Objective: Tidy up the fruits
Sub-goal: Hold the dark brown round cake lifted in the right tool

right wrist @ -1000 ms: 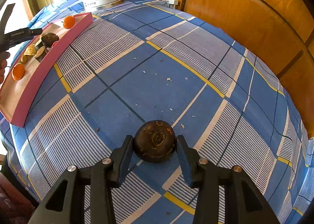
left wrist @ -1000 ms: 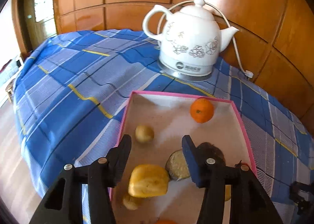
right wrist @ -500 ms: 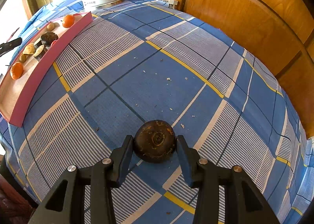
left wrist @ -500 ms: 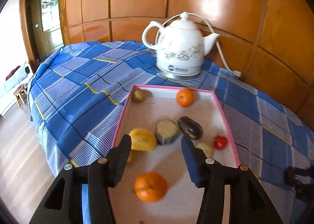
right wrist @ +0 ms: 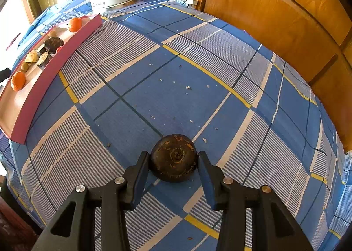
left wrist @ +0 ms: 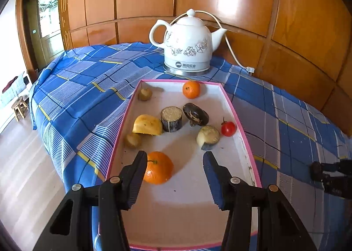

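My left gripper (left wrist: 175,155) hovers open over the near part of a pink-rimmed tray (left wrist: 233,107), with nothing between its fingers. An orange (left wrist: 159,170) lies in the tray just past the left fingertip. Further in lie a yellow piece (left wrist: 147,125), a cut cylinder (left wrist: 171,119), a dark fruit (left wrist: 195,114), a cherry tomato (left wrist: 228,128) and a small orange (left wrist: 191,89). In the right wrist view, my right gripper (right wrist: 173,155) is shut on a dark round fruit (right wrist: 173,158) that rests on the blue checked cloth, far right of the tray (right wrist: 55,70).
A white kettle (left wrist: 187,48) stands behind the tray, its cable (left wrist: 233,52) running to the wood-panelled wall. The table edge drops to the floor on the left, where a small stool (left wrist: 19,105) stands. Crumbs (right wrist: 188,87) dot the cloth.
My left gripper has drawn back from the tray's middle, so the whole tray and the near orange now show. The right gripper and its dark fruit have not moved.
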The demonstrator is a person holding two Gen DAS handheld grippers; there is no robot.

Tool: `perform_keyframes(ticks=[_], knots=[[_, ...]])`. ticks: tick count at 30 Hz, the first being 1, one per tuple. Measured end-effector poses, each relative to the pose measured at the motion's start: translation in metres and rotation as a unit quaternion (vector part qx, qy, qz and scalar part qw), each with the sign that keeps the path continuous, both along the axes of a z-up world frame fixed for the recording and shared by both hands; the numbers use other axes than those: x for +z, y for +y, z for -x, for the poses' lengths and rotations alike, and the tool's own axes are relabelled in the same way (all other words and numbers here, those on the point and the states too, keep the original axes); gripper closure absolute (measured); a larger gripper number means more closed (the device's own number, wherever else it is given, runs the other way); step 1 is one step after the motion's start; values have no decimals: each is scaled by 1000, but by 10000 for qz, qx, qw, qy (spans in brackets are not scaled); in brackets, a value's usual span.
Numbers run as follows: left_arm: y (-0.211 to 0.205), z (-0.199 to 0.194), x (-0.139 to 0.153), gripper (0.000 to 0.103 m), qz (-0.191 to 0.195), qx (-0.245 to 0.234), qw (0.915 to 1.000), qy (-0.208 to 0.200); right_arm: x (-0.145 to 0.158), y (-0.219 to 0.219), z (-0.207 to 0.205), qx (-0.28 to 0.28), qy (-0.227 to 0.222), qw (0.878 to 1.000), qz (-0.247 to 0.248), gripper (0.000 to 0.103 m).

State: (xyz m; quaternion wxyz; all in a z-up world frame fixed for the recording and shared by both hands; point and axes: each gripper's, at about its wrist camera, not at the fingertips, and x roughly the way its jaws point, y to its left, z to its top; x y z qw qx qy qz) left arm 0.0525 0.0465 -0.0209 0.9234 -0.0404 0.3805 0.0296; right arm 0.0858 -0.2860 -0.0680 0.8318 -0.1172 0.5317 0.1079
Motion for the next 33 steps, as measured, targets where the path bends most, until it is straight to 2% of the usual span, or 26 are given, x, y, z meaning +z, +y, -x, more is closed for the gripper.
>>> perform_keyframes(ticks=[9,21,33], knots=[[-9,7,1,50,-38,-147,9999,-18,-5,-1,-1,-49,55,10000,18,58],[-23,12,-5,49,-115,-314,9994,66,-5,-9,-4,-178,127,9994,-279,58],[-37,16,-8,46,-323,-480,9983,92,0,-7,0,-165,-27,9998,-130,58]])
